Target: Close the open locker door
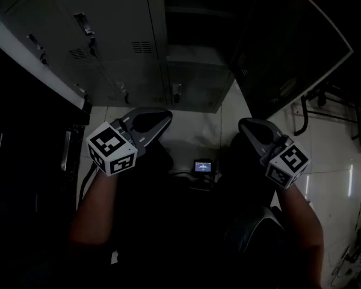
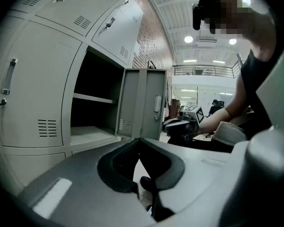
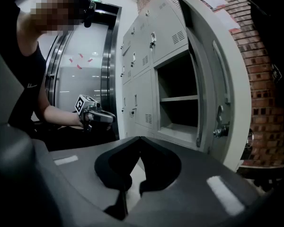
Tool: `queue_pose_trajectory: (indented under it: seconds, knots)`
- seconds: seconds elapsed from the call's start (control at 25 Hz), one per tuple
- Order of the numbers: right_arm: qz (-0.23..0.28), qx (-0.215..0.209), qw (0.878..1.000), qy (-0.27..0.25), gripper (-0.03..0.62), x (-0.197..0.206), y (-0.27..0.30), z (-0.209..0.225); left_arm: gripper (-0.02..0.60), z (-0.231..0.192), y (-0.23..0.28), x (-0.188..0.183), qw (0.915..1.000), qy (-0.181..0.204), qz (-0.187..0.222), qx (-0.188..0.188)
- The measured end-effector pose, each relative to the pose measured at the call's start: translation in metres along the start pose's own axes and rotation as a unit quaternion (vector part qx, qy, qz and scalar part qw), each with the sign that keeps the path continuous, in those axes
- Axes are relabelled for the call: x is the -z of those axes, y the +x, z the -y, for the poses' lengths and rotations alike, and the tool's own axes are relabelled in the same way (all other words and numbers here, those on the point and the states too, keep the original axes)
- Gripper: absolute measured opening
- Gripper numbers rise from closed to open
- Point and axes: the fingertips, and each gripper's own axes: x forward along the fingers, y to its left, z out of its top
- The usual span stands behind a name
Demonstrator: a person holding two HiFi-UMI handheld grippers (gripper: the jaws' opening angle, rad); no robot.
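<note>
Right gripper view shows the door [image 3: 213,79] swung wide open at the right of the locker [image 3: 177,103], close beside the right claw [image 3: 141,139], which is clenched on nothing. The left claw [image 2: 140,140] is also clenched and empty, well apart from the door. The step in hand looks like the approach: the right claw probably has to get behind the door's free edge and swing it left onto the frame.

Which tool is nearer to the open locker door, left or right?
Right. The right tool is close beside the open locker door, not touching it; the left tool is farther off, to its left.
</note>
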Motion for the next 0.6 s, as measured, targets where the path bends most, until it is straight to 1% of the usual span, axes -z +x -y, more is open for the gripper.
queue_pose_trajectory:
  seconds: [0.4,0.48,0.6]
  knots:
    - [-0.001,0.003,1.0,0.005,0.002,0.001,-0.002,-0.003,0.011,0.004,0.001,0.005,0.9999,0.006,-0.011,0.0]
    - [0.006,0.004,1.0,0.007,0.002,-0.002,-0.004,-0.003,0.011,0.004,0.001,0.005,0.9999,0.007,-0.011,0.0]
    - [0.03,-0.001,0.999,0.012,0.002,-0.01,-0.009,-0.004,0.011,0.004,0.001,0.003,0.9999,0.005,-0.01,0.001]
